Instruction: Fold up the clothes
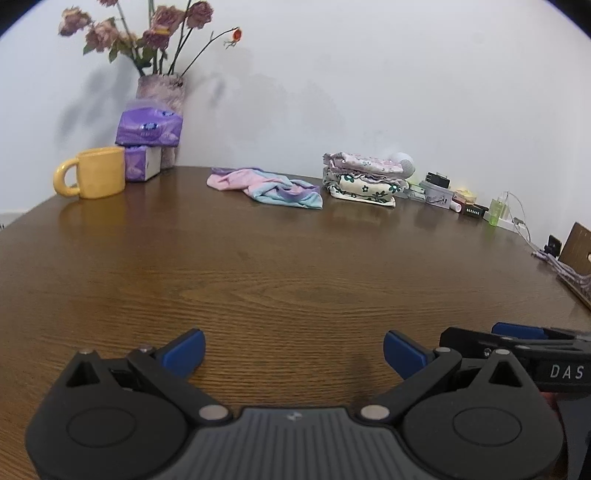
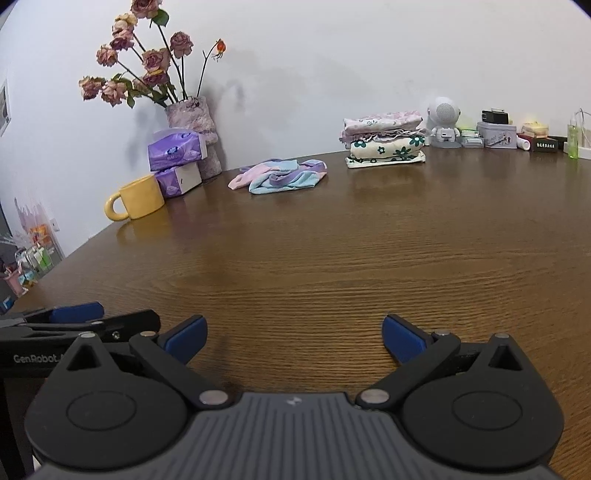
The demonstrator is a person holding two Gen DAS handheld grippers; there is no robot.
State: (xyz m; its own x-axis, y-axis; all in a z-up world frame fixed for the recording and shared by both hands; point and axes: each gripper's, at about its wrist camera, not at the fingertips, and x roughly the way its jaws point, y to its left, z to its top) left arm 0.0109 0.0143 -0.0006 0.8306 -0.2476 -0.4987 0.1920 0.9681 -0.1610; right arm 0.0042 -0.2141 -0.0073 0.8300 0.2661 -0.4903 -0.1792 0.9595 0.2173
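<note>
At the table's [image 1: 295, 266] far left corner a yellow mug [image 1: 94, 172] stands with its handle pointing left, just beside two purple tissue packs [image 1: 149, 138] stacked against a vase [image 1: 161, 90] of dried roses [image 1: 147, 29]. Along the far edge, near its middle, a crumpled garment [image 1: 267, 186] in pink, blue and purple lies flat on the wood, unfolded. Just to its right, close but apart, sits a stack [image 1: 364, 179] of folded clothes in floral prints. Past the stack, by the wall, are a small white robot figure [image 2: 445, 123], a tin [image 2: 496, 134] and other small items toward the far right corner. Near the front edge, well apart from the garment, the left gripper [image 1: 293, 350] and the right gripper [image 2: 293, 334] hover side by side, both with jaws spread wide and nothing between them.
</note>
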